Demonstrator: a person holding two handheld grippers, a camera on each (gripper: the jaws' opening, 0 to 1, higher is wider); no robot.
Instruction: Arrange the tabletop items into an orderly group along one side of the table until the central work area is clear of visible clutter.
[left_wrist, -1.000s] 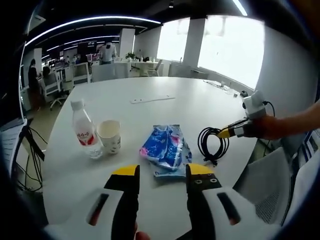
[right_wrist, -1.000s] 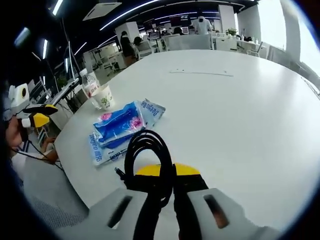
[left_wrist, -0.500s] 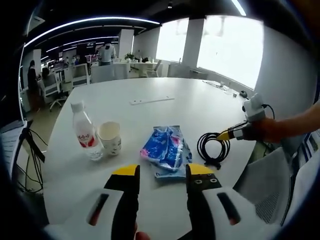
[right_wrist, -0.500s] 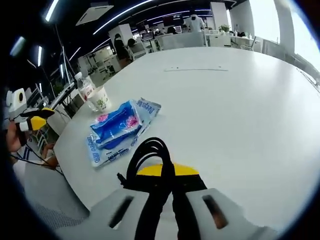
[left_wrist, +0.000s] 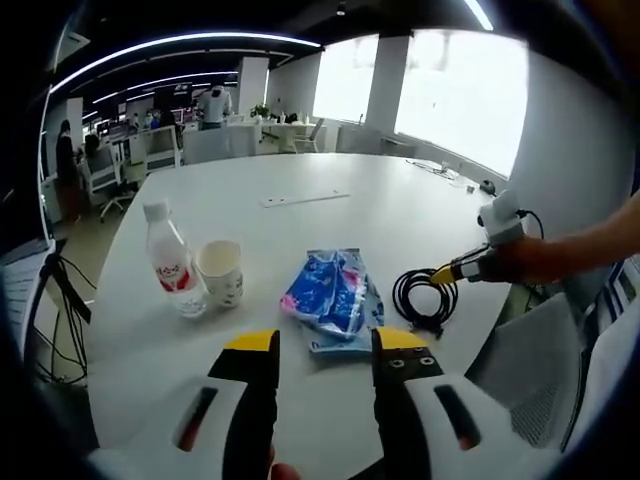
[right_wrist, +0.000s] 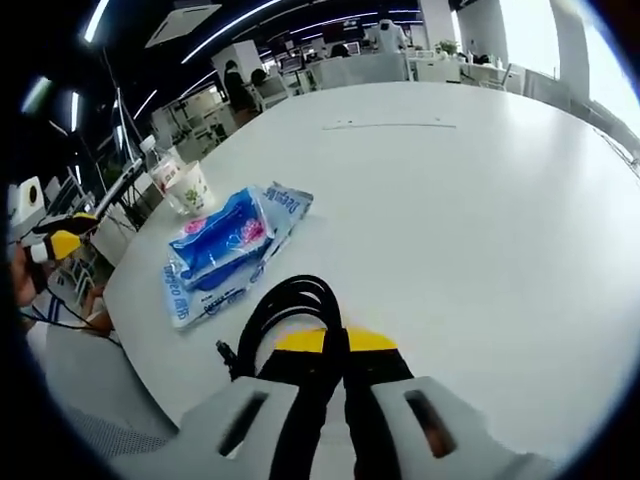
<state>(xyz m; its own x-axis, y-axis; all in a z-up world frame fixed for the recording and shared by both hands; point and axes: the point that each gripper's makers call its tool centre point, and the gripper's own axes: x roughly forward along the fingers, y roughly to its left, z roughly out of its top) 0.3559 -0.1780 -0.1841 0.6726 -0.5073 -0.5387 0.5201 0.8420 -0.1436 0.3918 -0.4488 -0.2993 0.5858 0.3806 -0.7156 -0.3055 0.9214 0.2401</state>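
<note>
Gripping coiled black cable (right_wrist: 290, 310) between yellow-tipped jaws of right gripper (right_wrist: 335, 345), jaws clamped tight on the loops; cable a glossy round coil, small plug end sticking out at lower left, resting on white table (right_wrist: 480, 200) near its edge. Same coil in left gripper view (left_wrist: 422, 295), w/ right gripper (left_wrist: 452, 271) reaching in from the right, held by a person's hand.

Left gripper (left_wrist: 325, 345) w/ jaws apart, nothing between, hovering over table edge just short of blue wet-wipe packs (left_wrist: 335, 295). Packs: two flat soft pouches stacked, top one bright blue w/ pink patch, lower one pale w/ blue print; lettering on lower pack visible in right gripper view (right_wrist: 225, 245) but too blurred to read for sure.

Further along same side: paper cup (left_wrist: 220, 272), white w/ small green motif, upright, just beside clear plastic bottle (left_wrist: 172, 262) w/ white cap and red-white label; label text unreadable. Cup and bottle well apart from the cable, packs between.

Thin white strip (left_wrist: 304, 199) lying mid-table, apart from the rest.
</note>
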